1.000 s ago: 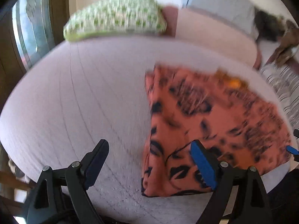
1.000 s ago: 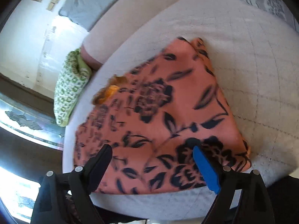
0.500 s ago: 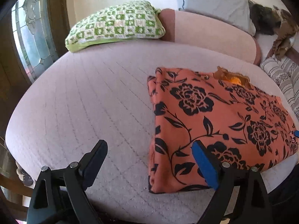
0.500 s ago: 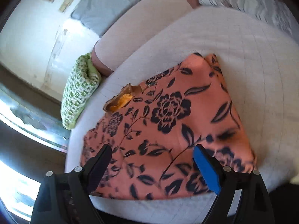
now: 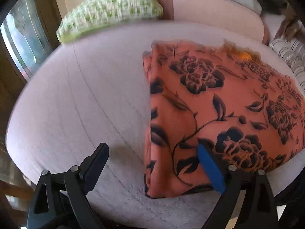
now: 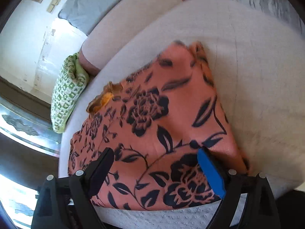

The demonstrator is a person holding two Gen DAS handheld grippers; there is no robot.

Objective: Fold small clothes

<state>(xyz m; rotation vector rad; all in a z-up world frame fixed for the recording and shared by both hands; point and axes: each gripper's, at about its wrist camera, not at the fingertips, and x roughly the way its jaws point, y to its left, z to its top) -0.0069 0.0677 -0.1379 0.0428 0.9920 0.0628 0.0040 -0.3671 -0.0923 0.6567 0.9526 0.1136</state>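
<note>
An orange garment with black flowers (image 5: 219, 103) lies folded flat on the pale quilted cushion (image 5: 80, 103). My left gripper (image 5: 152, 154) hovers over the garment's near left corner with its jaws opening wide; the folded edge lies below the gap, and neither pad presses on it. In the right wrist view the same garment (image 6: 156, 126) fills the middle. Over its near edge my right gripper (image 6: 155, 161) stands open, with cloth beneath the gap but not pinched.
A green-and-white checked pillow (image 5: 112, 9) rests at the far left of the cushion, against a pink bolster (image 5: 215, 13). A grey pillow (image 6: 95, 2) lies behind it. Striped bedding (image 5: 291, 55) borders the right side. A window (image 5: 21, 38) is at the left.
The left gripper has dropped closer to the garment's near left corner, and its jaws stand a little wider. The right gripper's view has shifted slightly; its jaws look the same.
</note>
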